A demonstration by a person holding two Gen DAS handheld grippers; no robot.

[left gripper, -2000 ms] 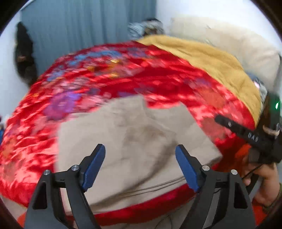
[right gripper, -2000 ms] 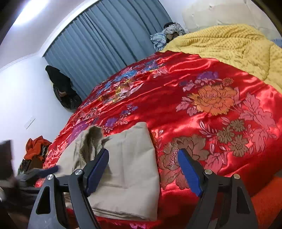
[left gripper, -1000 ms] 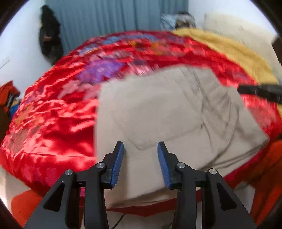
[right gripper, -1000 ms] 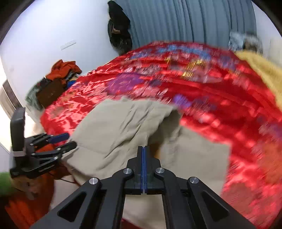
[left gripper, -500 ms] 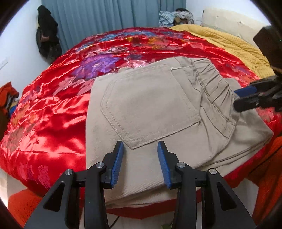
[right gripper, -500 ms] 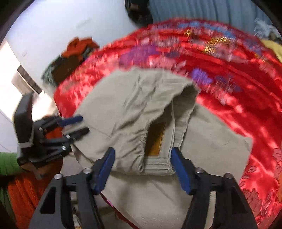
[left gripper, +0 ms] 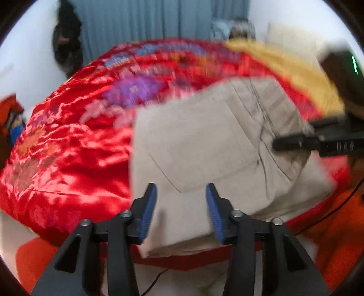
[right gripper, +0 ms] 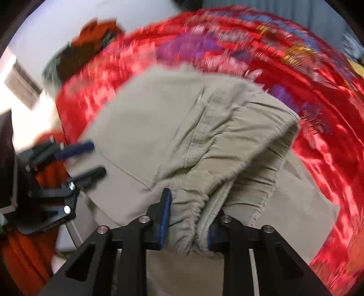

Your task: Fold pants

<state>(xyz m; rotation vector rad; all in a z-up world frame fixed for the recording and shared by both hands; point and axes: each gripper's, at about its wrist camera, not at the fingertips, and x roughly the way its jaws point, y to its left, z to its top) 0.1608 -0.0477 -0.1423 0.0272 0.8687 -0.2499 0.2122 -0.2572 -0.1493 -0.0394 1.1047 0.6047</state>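
Observation:
Beige pants [left gripper: 204,145] lie folded near the front edge of a red floral bedspread [left gripper: 68,145], back pocket up. My left gripper [left gripper: 182,211] hovers over their near edge. Its jaws are opening, with fabric below the gap and no pad pressing on it. In the right wrist view the pants [right gripper: 163,127] fill the middle. There my right gripper [right gripper: 188,227] is closing, and the bunched elastic waistband [right gripper: 193,218] is squeezed between its blue pads. The left gripper [right gripper: 82,159] shows at the pants' left edge, the right gripper [left gripper: 295,143] at their right side.
A yellow blanket [left gripper: 284,66] covers the far right of the bed. Blue curtains [left gripper: 159,20] and a hanging dark garment [left gripper: 68,50] stand behind it. A heap of clothes [right gripper: 91,43] lies by the wall. An orange rug [left gripper: 336,227] runs below the bed edge.
My left gripper's jaws have spread wider and it has lifted a little. The right gripper, open around the waistband half a second ago, has closed on the bunched fabric.

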